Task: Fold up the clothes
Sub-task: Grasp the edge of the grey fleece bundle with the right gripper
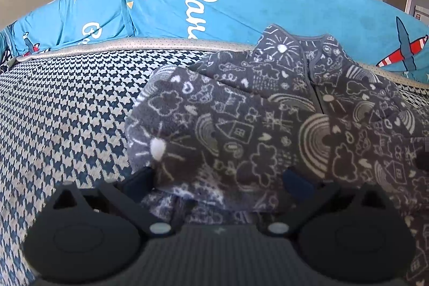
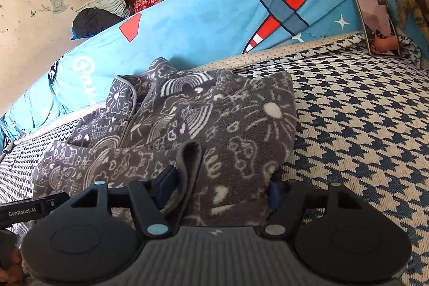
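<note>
From the left wrist, the left gripper stands wide over the near edge of the grey fleece garment with white doodle print; its pads flank the cloth without visibly pinching it. The garment lies bunched on the navy-and-cream houndstooth cushion, the blue printed cover behind.

From the right wrist, the right gripper is partly open, the garment's near edge between its fingers; grip unclear. A phone leans far right.

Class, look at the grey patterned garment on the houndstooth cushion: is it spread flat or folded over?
Partly folded: the grey garment lies bunched in overlapping layers, its edges doubled over on the cushion.
</note>
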{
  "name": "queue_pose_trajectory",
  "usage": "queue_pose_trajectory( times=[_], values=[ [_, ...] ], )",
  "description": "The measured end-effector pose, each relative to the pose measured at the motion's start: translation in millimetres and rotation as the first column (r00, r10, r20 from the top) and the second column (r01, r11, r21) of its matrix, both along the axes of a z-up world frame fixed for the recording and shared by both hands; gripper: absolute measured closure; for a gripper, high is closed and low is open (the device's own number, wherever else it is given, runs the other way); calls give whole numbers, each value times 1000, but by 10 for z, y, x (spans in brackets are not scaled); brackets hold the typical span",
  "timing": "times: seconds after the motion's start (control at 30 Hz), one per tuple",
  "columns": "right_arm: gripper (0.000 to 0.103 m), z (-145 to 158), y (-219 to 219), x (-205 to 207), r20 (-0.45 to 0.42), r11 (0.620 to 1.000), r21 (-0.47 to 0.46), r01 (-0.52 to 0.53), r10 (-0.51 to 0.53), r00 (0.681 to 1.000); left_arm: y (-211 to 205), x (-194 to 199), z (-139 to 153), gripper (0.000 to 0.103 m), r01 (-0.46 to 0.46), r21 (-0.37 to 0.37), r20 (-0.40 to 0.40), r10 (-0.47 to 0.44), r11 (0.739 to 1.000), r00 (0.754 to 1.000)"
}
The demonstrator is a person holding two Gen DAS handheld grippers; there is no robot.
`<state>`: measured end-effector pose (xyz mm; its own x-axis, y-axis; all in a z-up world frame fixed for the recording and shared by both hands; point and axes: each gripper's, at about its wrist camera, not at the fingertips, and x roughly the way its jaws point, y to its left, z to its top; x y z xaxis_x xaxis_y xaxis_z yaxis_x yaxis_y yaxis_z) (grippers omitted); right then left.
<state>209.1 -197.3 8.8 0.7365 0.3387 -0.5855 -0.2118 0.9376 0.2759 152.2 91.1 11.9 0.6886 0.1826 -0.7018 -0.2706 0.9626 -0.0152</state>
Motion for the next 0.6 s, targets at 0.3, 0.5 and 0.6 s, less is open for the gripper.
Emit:
queue_pose_trajectory(
  times=[0.3, 0.5, 0.6],
  values=[
    [66, 102, 222, -29, 33, 996, -88, 4, -1, 999, 110, -48, 86, 0, -11, -60, 23, 13, 998, 1000],
    [69, 291, 453, -112, 105, 989, -144, 21, -6, 994, 218, -116, 150, 0, -13, -57, 43, 15, 998, 999],
    [70, 398, 630, -166, 145, 986, -167, 5, 19, 989, 307, -156, 187, 0, -21, -48, 53, 24, 999, 998]
  ],
)
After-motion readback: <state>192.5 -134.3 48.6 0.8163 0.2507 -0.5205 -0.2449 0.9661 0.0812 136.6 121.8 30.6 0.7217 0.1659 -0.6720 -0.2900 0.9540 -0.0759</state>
